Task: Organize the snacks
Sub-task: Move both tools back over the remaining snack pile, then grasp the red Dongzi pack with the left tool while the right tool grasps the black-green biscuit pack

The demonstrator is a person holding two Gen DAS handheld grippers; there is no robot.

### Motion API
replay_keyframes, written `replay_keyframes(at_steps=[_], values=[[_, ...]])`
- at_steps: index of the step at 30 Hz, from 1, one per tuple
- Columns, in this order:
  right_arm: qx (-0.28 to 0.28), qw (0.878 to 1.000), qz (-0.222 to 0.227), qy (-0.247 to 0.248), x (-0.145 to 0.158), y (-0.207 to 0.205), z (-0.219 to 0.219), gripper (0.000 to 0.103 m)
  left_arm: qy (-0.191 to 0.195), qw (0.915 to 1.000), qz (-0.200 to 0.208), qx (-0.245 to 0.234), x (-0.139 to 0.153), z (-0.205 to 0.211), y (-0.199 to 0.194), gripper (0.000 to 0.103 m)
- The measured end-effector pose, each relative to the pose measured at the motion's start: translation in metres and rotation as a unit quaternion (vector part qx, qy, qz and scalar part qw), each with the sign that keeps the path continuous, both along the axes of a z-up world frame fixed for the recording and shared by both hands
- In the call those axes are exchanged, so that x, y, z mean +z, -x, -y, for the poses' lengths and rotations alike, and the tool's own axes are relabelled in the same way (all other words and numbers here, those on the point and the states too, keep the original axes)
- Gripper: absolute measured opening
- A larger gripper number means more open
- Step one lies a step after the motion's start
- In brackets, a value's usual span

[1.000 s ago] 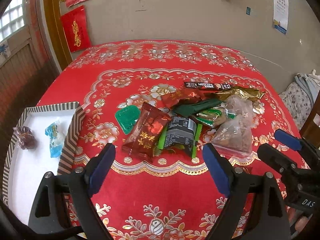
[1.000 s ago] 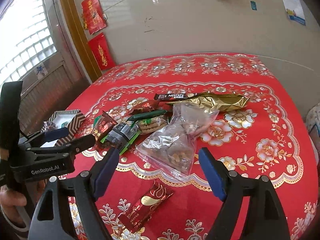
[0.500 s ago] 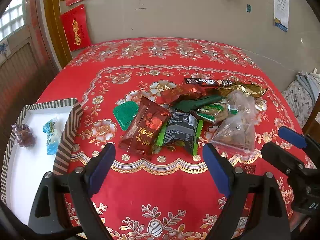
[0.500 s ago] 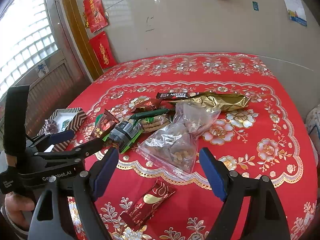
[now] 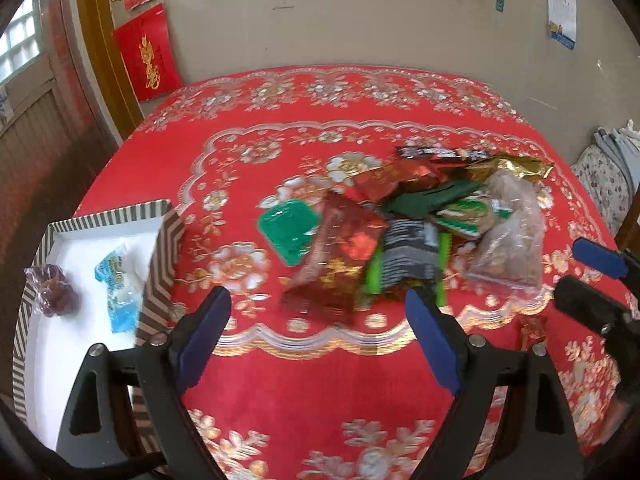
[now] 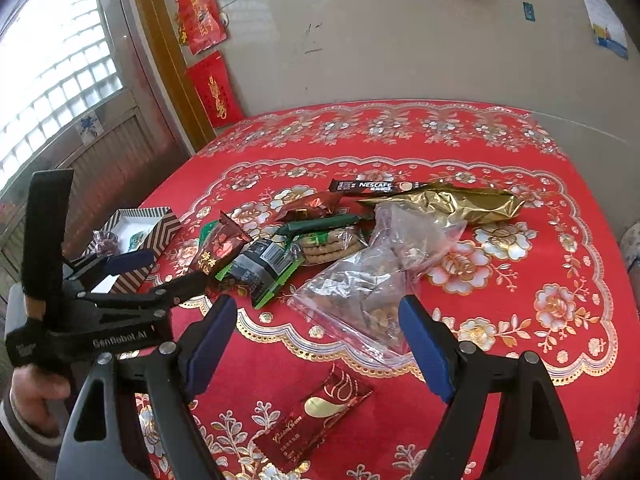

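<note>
A heap of snacks lies mid-table: a dark red packet with gold writing [image 5: 340, 264] [image 6: 220, 248], a black packet with green edges [image 5: 408, 256] [image 6: 264, 268], a clear bag of nuts [image 5: 508, 240] [image 6: 372, 280], a gold foil packet [image 6: 452, 204] and a Nescafe stick [image 6: 376, 187]. My left gripper [image 5: 316, 308] [image 6: 164, 270] is open, just short of the dark red packet, holding nothing. My right gripper [image 6: 318, 312] [image 5: 580, 272] is open too, over the near end of the nut bag. A dark red sachet [image 6: 316, 412] lies below it.
A striped tray [image 5: 160, 248] sits at the table's left edge, holding a blue-wrapped sweet [image 5: 118, 280] and a purple-brown wrapped piece [image 5: 52, 288]. A green flat piece [image 5: 290, 228] lies left of the heap. A red floral cloth [image 6: 520, 280] covers the table. The wall stands behind.
My left gripper has moved forward and a little down toward the dark red packet; its view is blurred. The right gripper has kept still. Both stay open.
</note>
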State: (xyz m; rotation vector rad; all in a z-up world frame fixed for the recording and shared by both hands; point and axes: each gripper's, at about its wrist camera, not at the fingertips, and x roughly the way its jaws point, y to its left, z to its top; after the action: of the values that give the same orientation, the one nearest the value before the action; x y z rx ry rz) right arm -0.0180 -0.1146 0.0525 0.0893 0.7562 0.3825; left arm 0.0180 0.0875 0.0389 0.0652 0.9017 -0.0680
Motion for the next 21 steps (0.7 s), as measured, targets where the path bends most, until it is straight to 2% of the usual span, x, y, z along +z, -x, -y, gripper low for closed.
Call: replay_keyframes(at_steps=[3, 6, 15, 19, 21], values=[[0.003, 1.0, -0.005, -0.003, -0.002, -0.005, -0.004, 0.083, 0.023, 0.9995, -0.023, -0.001, -0.004, -0.013, -0.009, 0.089], [0.012, 1.0, -0.01, -0.007, -0.003, -0.01, -0.011, 0.083, 0.036, 0.999, -0.026, 0.001, -0.005, -0.019, -0.017, 0.089], [0.021, 0.999, -0.024, -0.012, -0.007, -0.015, -0.022, 0.083, 0.007, 0.9981, -0.049, -0.036, -0.014, -0.003, -0.037, 0.089], [0.016, 0.999, -0.029, -0.012, -0.008, -0.015, -0.018, 0.083, 0.009, 0.9975, -0.046, -0.053, -0.015, 0.003, -0.041, 0.088], [0.016, 0.999, -0.03, -0.012, -0.008, -0.015, -0.017, 0.083, 0.009, 0.9969, -0.048, -0.062, -0.014, 0.004, -0.042, 0.084]])
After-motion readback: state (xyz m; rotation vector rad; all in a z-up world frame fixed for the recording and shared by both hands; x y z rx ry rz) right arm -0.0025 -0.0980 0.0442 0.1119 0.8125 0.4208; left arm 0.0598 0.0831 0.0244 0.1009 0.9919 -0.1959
